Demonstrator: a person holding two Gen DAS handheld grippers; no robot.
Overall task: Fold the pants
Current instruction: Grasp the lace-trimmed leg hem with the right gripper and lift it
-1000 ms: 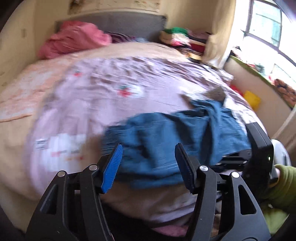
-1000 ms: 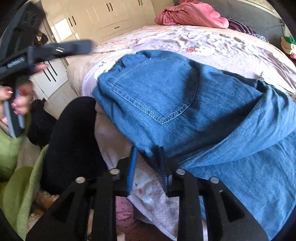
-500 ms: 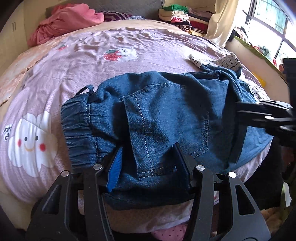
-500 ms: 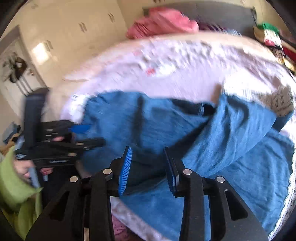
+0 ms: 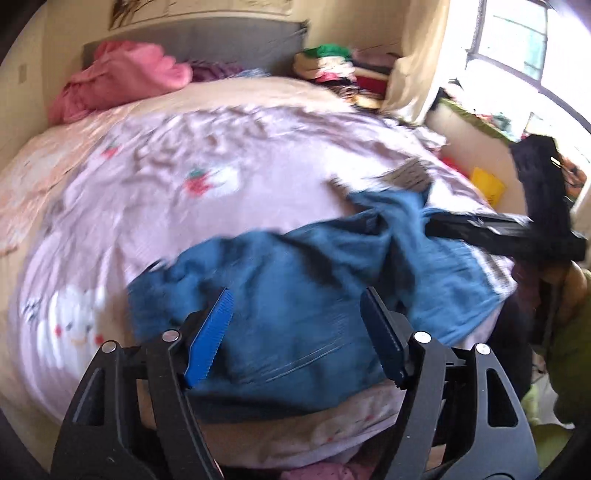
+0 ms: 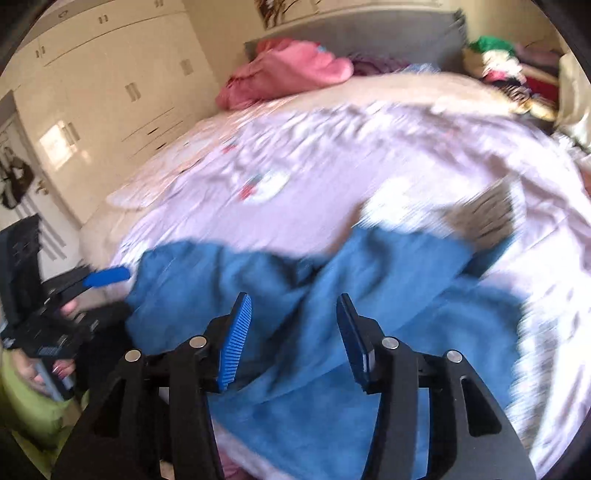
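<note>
Blue denim pants (image 5: 295, 295) lie rumpled near the foot edge of the bed (image 5: 221, 147), on a pale pink sheet printed with strawberries and a cloud face; both views are motion-blurred. Left tool (image 5: 295, 336) hangs over the near part of the pants, jaws spread wide and opening, no cloth pinched between the blue pads (image 5: 208, 336). Right tool (image 6: 293, 336) likewise hovers above the denim, jaws apart and opening, nothing gripped. In the left view the right tool shows as a dark bar over the far right side of the pants. A pink blanket (image 6: 288, 70) sits bunched against the grey headboard (image 6: 369, 29). Stacked clothes (image 5: 343, 70) fill the corner by the window. White wardrobe doors (image 6: 110, 85) line the wall. A green sleeve (image 6: 33, 398) shows at lower left.
</note>
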